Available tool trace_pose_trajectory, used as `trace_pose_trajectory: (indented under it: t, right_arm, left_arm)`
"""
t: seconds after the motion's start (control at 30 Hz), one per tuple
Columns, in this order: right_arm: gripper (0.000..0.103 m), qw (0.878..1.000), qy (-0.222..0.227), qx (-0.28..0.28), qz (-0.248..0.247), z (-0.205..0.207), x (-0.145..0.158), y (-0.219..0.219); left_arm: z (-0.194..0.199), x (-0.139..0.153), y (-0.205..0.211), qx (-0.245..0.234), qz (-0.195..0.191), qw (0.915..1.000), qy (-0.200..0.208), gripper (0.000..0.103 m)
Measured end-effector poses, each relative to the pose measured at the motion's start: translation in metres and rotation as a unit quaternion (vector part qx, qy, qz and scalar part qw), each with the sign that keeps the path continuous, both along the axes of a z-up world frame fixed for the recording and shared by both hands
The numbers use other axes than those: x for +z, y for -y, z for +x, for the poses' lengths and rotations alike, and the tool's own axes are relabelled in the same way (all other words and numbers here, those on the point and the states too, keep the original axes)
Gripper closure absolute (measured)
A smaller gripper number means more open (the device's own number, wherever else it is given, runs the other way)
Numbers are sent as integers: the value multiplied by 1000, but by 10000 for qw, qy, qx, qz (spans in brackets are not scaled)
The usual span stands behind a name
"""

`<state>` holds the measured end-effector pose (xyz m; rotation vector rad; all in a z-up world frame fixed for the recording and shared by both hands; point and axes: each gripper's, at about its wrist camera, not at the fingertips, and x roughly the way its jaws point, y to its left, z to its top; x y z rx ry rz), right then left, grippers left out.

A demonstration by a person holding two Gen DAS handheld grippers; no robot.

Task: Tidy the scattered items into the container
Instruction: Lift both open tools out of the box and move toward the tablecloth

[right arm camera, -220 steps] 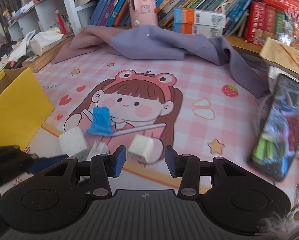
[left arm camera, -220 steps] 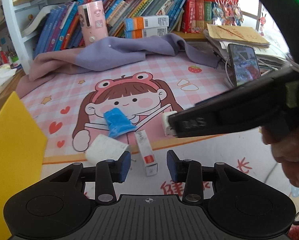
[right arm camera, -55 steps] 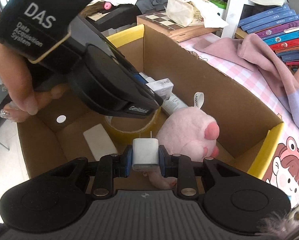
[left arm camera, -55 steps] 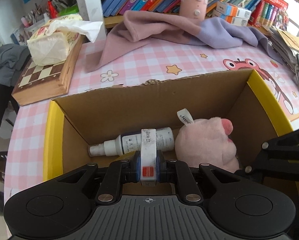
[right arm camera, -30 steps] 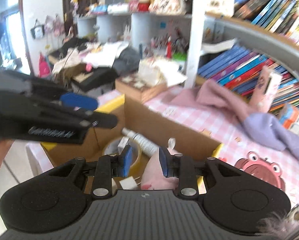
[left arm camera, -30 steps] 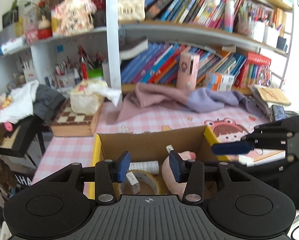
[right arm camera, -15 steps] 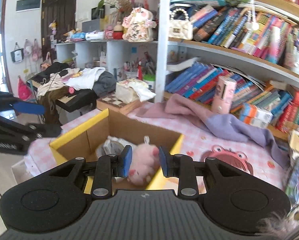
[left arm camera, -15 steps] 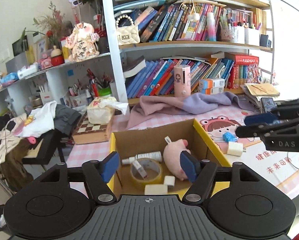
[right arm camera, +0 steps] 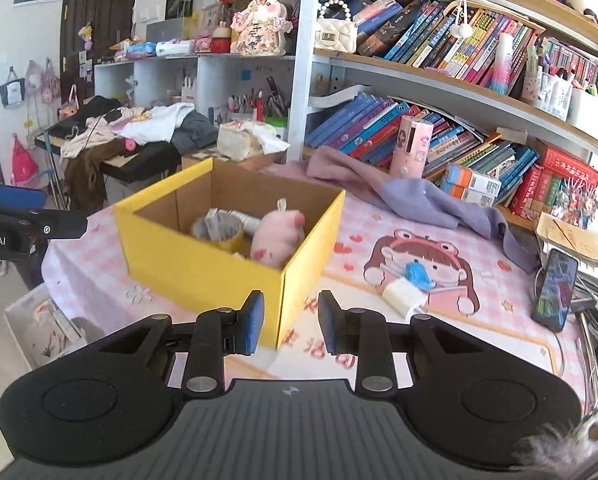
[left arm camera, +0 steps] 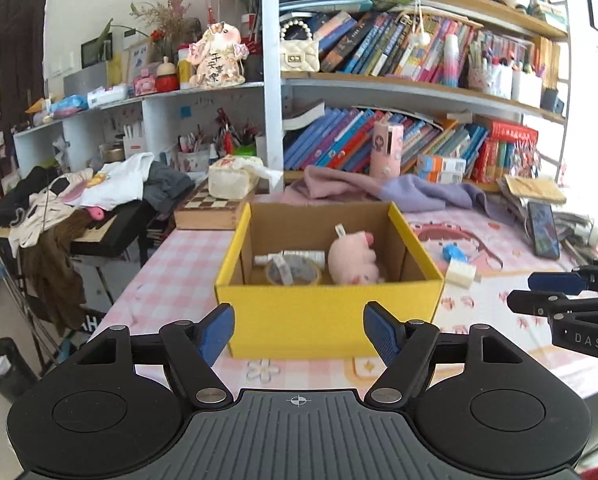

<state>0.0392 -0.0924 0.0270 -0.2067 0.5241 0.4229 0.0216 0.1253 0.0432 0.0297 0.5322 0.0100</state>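
A yellow cardboard box [left arm camera: 327, 316] [right arm camera: 195, 256] stands on the pink table mat. Inside it lie a pink plush pig [left arm camera: 353, 258] [right arm camera: 277, 238], a tape roll [left arm camera: 295, 274] [right arm camera: 219, 232] and a white spray bottle [left arm camera: 291, 256]. A blue packet [left arm camera: 455, 254] [right arm camera: 417, 274] and a white sponge block [left arm camera: 461, 274] [right arm camera: 401, 294] lie on the mat to the right of the box. My left gripper [left arm camera: 299, 332] is wide open and empty, in front of the box. My right gripper [right arm camera: 291, 322] is open and empty, near the box's right front corner.
A purple and pink cloth [right arm camera: 399, 192] lies behind the box. A phone [right arm camera: 555, 288] leans at the right. Bookshelves [left arm camera: 399, 144] line the back. A chessboard case with a tissue pack [left arm camera: 215, 204] sits at the left, beside the table's left edge.
Both grippers let their items go into the box, opened, and drew back and up from it. The left jaws have spread wider over the last half second.
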Motion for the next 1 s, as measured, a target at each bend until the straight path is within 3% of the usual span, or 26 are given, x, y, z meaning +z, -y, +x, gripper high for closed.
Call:
trace_pose_trajectory:
  t: [0.5,1.0]
  right_arm:
    - [75,9996,-135,55,-227,-41,-17,-4]
    - [71,9981,-255,-382,-401,-51,-31,25]
  left_arm:
    - [-31,-26,21,-240,-12,9992,-330,27]
    - [-29,-42,53,-548,-27,9965,-629,26]
